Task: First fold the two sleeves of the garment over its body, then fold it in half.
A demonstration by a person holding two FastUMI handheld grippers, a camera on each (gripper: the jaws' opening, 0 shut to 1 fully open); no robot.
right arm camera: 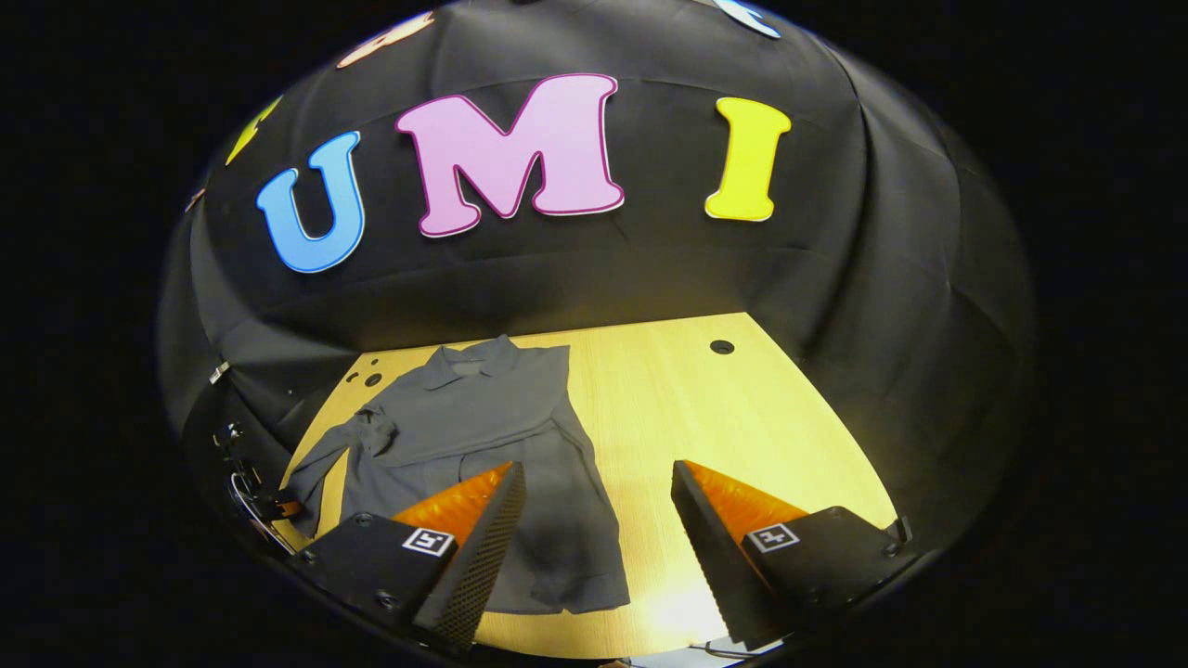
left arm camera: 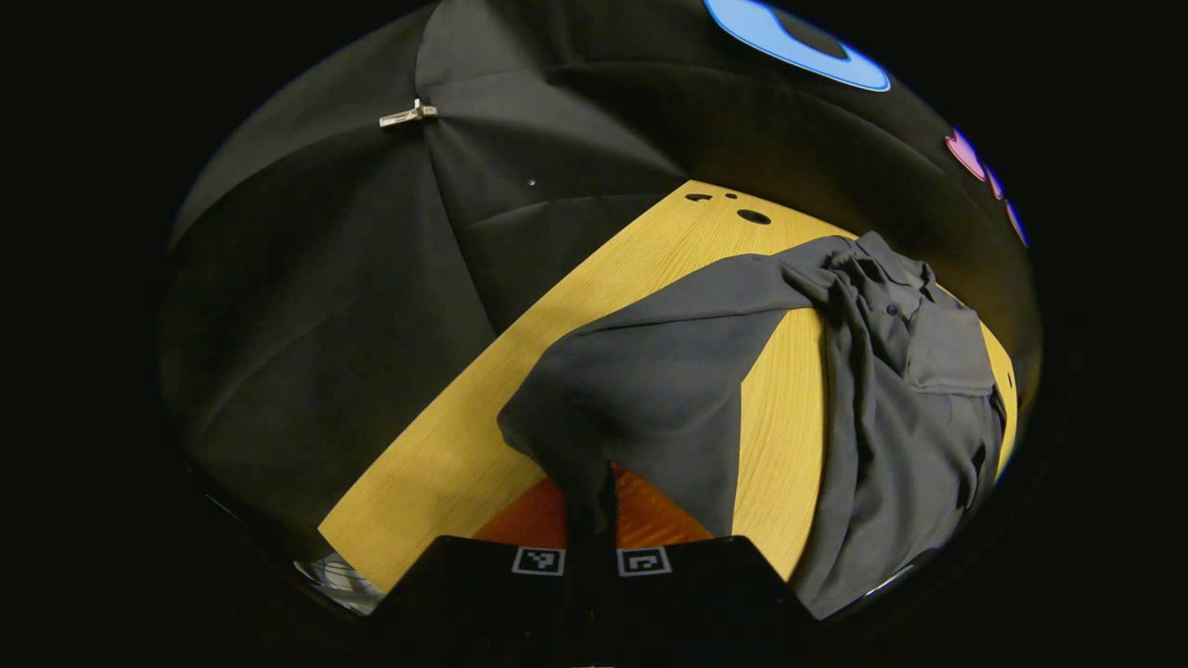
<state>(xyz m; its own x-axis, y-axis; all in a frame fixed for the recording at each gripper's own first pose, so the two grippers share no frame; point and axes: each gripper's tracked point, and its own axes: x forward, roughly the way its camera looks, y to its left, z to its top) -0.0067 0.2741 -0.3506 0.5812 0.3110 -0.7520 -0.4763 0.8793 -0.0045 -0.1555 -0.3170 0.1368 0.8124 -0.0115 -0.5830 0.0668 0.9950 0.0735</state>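
In the left gripper view, the left gripper (left arm camera: 592, 520) has its two fingers pinched together on the cuff end of a sleeve (left arm camera: 650, 390), which is lifted off the table (left arm camera: 445, 445) and stretches across to the shoulder. The rest of the grey shirt (left arm camera: 905, 408) lies bunched along the right side, collar toward the far end. My guess is we're mid first sleeve fold. To do it well I'd keep the grip firm, carry the cuff over the body in a low arc, and lay it flat so the crease lands at the shoulder seam instead of dragging the whole shirt.

In the right gripper view, the right gripper (right arm camera: 594, 533) is spread wide and holding nothing, hovering above the shirt's hem side. The shirt (right arm camera: 483, 417) lies on the left half of the table (right arm camera: 724, 417), collar at the far edge.

Count: one shirt, one table, two grippers, one sleeve raised; the other sleeve I can't make out clearly.
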